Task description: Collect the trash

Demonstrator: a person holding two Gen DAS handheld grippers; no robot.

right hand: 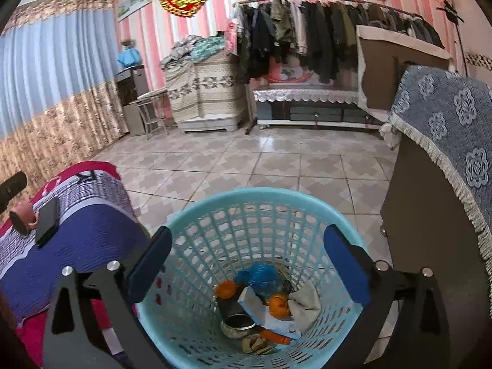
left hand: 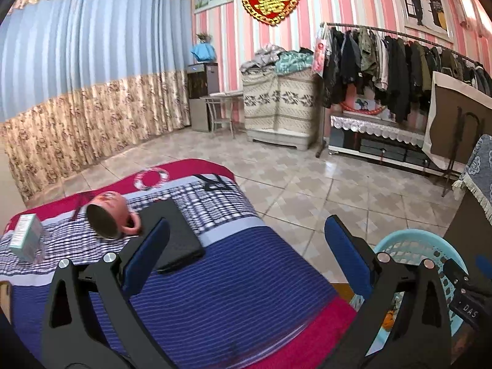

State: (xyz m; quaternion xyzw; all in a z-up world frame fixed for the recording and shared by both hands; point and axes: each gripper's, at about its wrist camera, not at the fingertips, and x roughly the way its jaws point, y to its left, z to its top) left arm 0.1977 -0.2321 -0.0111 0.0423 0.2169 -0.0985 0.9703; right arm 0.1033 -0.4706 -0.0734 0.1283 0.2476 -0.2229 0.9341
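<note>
A light blue plastic basket [right hand: 261, 196] stands on the floor beside the bed and holds trash: orange peels [right hand: 278, 306], a blue wrapper [right hand: 261, 276], a crumpled tissue [right hand: 304, 306], a small box and a can. My right gripper [right hand: 247, 264] is open and empty right above the basket. My left gripper [left hand: 246, 256] is open and empty above the bed's blue striped cover [left hand: 230, 292]. The basket's rim also shows in the left wrist view [left hand: 412, 236], at the lower right.
On the bed lie a pink mug on its side [left hand: 109, 213], a black flat case [left hand: 175, 236] and a small teal box [left hand: 26, 241]. A cloth-draped cabinet [right hand: 439, 160] stands right of the basket. Tiled floor, a clothes rack [left hand: 399, 61] and curtains lie beyond.
</note>
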